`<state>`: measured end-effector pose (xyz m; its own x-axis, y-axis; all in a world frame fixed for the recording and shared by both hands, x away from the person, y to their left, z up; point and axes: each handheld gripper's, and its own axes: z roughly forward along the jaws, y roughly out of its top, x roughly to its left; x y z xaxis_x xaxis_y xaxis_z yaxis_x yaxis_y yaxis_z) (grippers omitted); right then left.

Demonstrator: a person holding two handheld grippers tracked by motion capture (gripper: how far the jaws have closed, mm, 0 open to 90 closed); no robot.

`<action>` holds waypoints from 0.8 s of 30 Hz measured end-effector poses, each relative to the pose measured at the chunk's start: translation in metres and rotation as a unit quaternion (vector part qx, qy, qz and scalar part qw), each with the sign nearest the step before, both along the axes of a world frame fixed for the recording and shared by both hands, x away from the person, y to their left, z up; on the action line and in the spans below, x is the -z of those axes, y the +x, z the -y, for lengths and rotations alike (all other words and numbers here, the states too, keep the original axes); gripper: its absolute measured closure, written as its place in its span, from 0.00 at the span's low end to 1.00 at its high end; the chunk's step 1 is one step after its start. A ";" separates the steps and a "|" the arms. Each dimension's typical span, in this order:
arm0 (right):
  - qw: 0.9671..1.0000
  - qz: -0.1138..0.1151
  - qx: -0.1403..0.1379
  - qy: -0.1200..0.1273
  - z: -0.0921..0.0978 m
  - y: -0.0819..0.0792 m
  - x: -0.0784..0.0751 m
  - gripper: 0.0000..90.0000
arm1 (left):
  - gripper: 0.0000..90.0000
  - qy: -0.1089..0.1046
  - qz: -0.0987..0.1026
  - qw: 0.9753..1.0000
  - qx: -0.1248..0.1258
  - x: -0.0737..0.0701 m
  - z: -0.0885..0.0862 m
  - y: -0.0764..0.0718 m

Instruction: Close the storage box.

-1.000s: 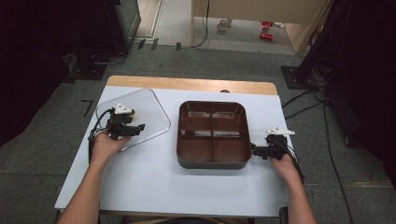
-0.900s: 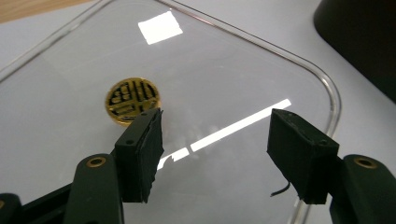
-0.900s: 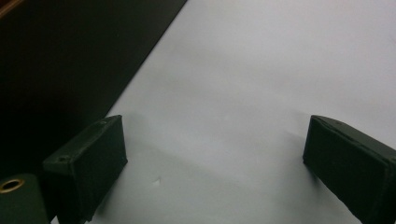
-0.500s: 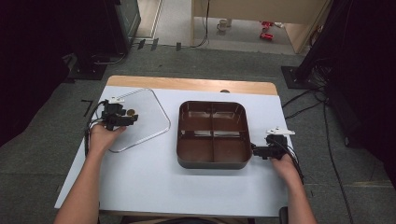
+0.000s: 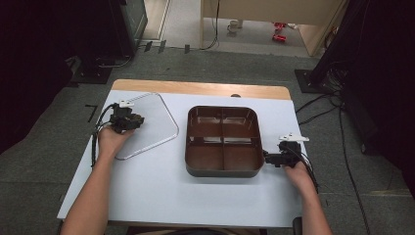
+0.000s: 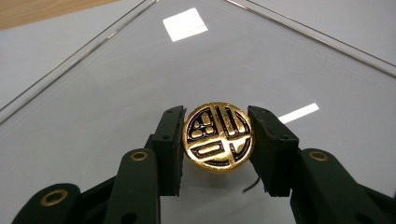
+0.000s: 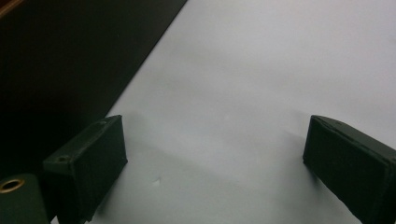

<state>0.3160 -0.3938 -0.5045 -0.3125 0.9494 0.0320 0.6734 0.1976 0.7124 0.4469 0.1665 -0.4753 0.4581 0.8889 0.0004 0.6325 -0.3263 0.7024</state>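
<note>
A clear, rounded lid (image 5: 152,133) lies on the left half of the white table (image 5: 161,196). In the left gripper view my left gripper (image 6: 215,133) is shut on a round gold knob (image 6: 217,140) with a black pattern, just over the lid's glassy surface (image 6: 130,74). From above, the left gripper (image 5: 137,121) sits over the lid's left part. A brown four-compartment tray (image 5: 222,172) rests mid-table, nothing in it. My right gripper (image 5: 267,157) is at the tray's right wall; its jaws stand wide open (image 7: 212,154) over bare table beside the dark tray wall (image 7: 70,60).
A wooden strip (image 5: 195,89) runs along the table's far edge. Cables (image 5: 318,115) and dark stands crowd the floor around the table. A black cable (image 5: 95,142) trails from the left gripper.
My left gripper has moved away from the person, farther onto the lid. The right gripper and the tray have stayed put.
</note>
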 end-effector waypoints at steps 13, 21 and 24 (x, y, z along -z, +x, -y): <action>1.000 0.000 0.000 0.000 0.000 0.000 0.000 0.06 | 0.66 0.001 0.001 1.000 0.002 0.000 0.000 0.000; 1.000 0.000 -0.001 0.000 0.000 0.000 0.000 0.06 | 0.66 -0.017 -0.005 1.000 -0.016 -0.009 -0.003 0.001; 1.000 0.000 -0.001 0.000 0.000 0.000 0.000 0.06 | 0.66 -0.026 -0.003 1.000 -0.015 -0.017 -0.005 -0.001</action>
<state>0.3162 -0.3940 -0.5045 -0.3143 0.9488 0.0326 0.6736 0.1986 0.7119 0.4458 0.1714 -0.4585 0.4309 0.9011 -0.0490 0.6463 -0.2703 0.7136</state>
